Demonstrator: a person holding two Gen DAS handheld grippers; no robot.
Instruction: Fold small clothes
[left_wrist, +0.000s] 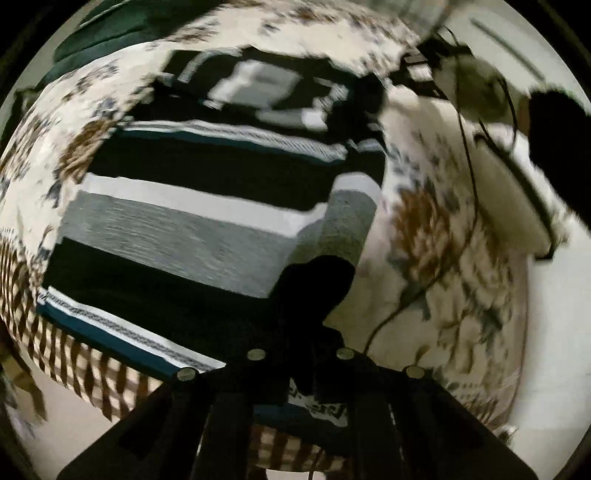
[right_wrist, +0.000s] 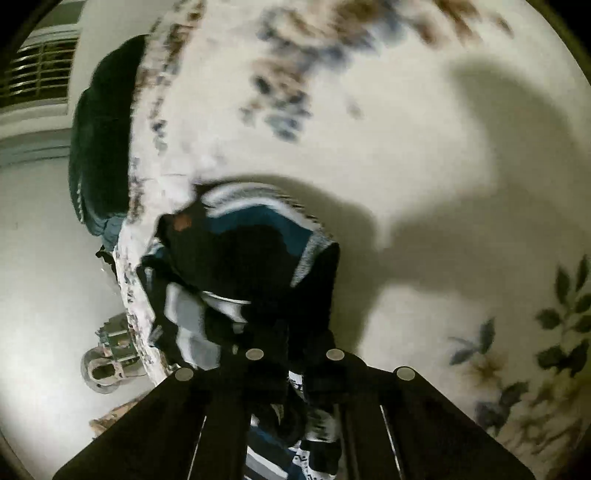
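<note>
No brand, label or readable writing showed anywhere; the only marks on the striped garment (left_wrist: 192, 206) were its woven bands of black, grey, white and teal, and a white patterned strip whose figures were too blurred to make out.

From the left wrist view, the garment lay spread across a bed covered by a floral bedsheet (left_wrist: 436, 229), with a brown checked border along the bed's near edge. The left gripper (left_wrist: 314, 295) pointed steeply down at the garment's near right corner, its jaws together and clamped on a fold of the dark cloth. A thin black cable (left_wrist: 469, 206) trailed over the sheet to the right, and a dark green cushion (left_wrist: 110, 29) sat at the far end of the bed.

The right wrist view showed what the other did not: pale floor beside the bed, a pair of shoes (right_wrist: 107, 354) on it, and a barred window (right_wrist: 40, 70) in the far wall. Here the garment (right_wrist: 258, 243) hung bunched in front of the right gripper (right_wrist: 295, 373), whose jaws were pressed together on its cloth at the bed's edge.
</note>
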